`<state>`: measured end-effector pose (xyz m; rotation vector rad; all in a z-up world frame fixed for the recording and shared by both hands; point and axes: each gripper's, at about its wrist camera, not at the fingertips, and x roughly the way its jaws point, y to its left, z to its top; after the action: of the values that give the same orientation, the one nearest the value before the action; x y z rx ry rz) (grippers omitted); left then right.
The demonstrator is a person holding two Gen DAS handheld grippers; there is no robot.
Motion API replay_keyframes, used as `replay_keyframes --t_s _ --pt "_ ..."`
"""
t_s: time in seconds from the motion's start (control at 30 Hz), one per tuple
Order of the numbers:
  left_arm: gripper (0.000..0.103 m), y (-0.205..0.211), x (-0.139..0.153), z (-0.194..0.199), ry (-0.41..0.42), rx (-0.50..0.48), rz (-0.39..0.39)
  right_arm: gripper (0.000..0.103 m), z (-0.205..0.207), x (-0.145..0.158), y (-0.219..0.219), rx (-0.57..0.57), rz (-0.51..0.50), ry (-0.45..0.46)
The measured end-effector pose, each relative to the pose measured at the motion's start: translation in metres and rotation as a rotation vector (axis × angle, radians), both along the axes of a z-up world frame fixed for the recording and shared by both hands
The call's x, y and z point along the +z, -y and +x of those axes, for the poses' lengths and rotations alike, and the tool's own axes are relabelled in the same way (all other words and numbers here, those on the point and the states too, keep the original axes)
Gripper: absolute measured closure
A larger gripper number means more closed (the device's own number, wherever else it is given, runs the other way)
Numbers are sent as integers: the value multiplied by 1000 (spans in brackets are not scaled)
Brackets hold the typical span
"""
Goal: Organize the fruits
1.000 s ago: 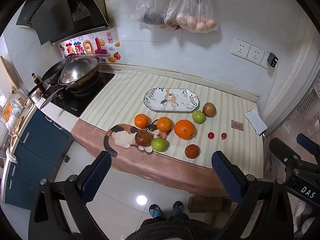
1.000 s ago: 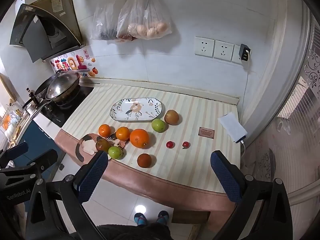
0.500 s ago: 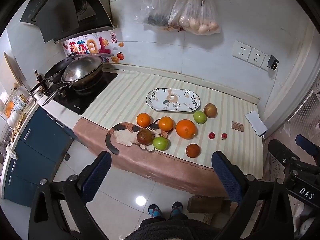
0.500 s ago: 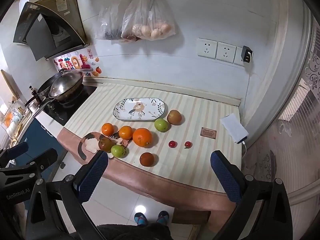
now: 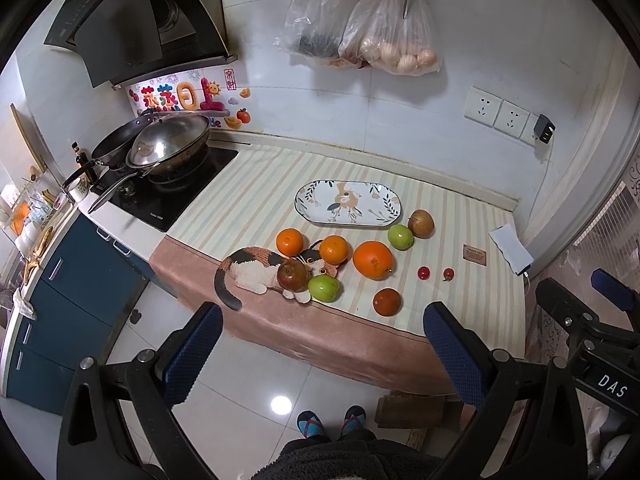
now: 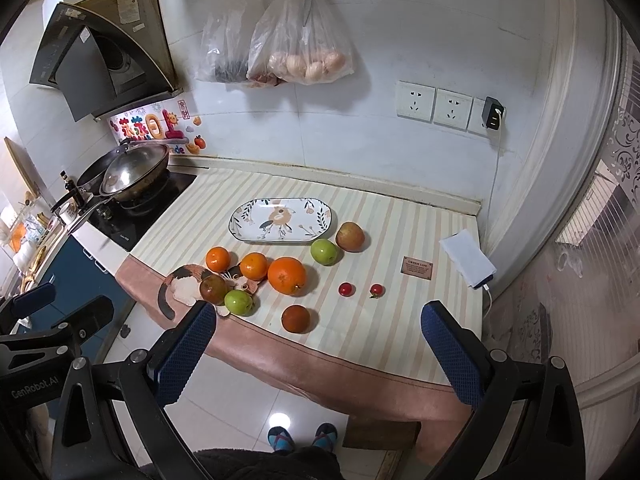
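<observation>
Several fruits lie loose on a striped counter cloth [image 5: 472, 304]. A big orange [image 5: 373, 260] sits in the middle, with two smaller oranges [image 5: 333, 249] to its left. Green apples [image 5: 400, 237], reddish apples [image 5: 421, 223], a dark red fruit [image 5: 387, 301] and two cherry tomatoes [image 5: 423, 272] lie around them. An empty oval patterned plate [image 5: 347, 207] rests behind the fruit. My left gripper [image 5: 322, 342] hovers open, high above the floor in front of the counter. My right gripper [image 6: 316, 340] is open too, equally far back, holding nothing.
A cat-shaped mat [image 5: 260, 266] lies under two fruits at the front left. A wok [image 5: 168, 146] stands on the stove [image 5: 160, 192] at left. A power bank [image 6: 468, 258] and a small brown card [image 6: 418, 267] lie at right. Bags [image 6: 300, 46] hang on the wall. A person's feet [image 6: 302, 436] stand on the tiled floor.
Both wrist views have shifted slightly: the counter and fruit sit a little lower and nearer in frame. No fruit has moved and both grippers stay open.
</observation>
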<state>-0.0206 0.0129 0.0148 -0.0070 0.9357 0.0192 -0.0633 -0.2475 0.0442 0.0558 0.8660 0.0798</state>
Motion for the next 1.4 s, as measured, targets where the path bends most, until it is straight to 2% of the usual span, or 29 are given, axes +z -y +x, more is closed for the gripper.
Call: replay_keyframes --t_s 1.4 --pt "0 -2 2 -6 12 4 -1 0 -10 8 -5 -8 3 20"
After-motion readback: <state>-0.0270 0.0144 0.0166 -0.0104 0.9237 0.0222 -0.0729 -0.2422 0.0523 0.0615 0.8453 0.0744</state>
